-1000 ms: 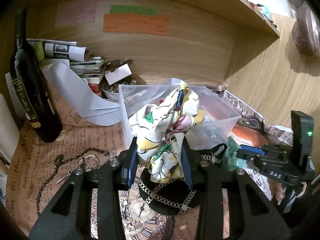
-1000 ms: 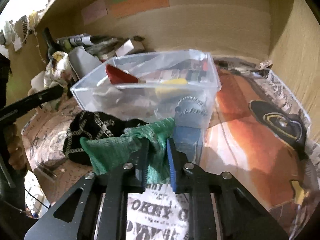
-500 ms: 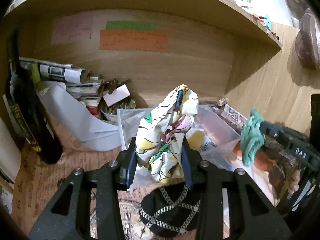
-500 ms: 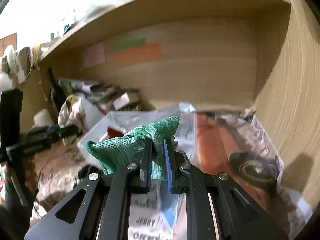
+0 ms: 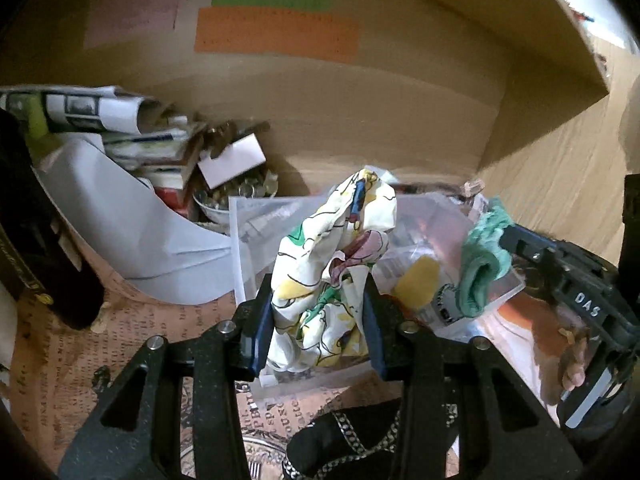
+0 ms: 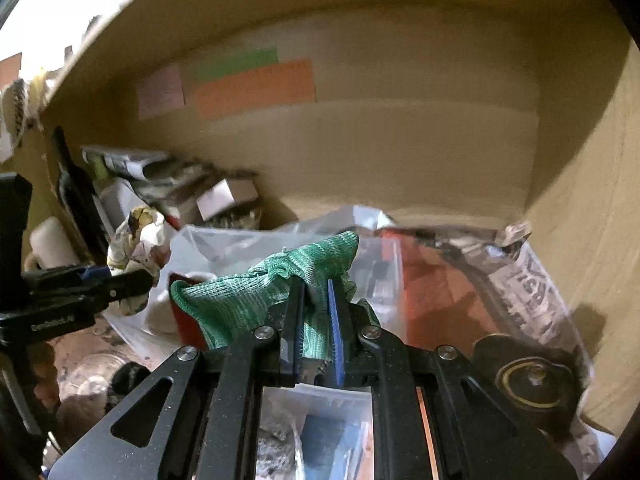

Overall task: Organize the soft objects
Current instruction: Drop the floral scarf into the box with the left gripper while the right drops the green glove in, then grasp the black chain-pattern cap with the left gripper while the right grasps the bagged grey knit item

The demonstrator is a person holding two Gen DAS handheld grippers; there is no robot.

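My left gripper (image 5: 318,312) is shut on a white cloth with a colourful print (image 5: 336,256) and holds it above the near edge of a clear plastic box (image 5: 280,216). My right gripper (image 6: 316,296) is shut on a green knitted cloth (image 6: 256,296) and holds it over the same box (image 6: 240,248). The green cloth also shows in the left wrist view (image 5: 482,268), at the box's right rim. A black fabric piece with a chain pattern (image 5: 348,440) lies on the printed paper in front of the box.
The box stands in a wooden shelf alcove with coloured notes (image 5: 276,36) on the back wall. A dark bottle (image 5: 44,248), rolled papers (image 5: 80,108) and a bowl of small items (image 5: 236,196) crowd the left. A shelf board overhangs above.
Both grippers lifted their cloths from the paper and moved forward; the cloths now hang over the clear box. The black chain-patterned fabric stayed on the paper.
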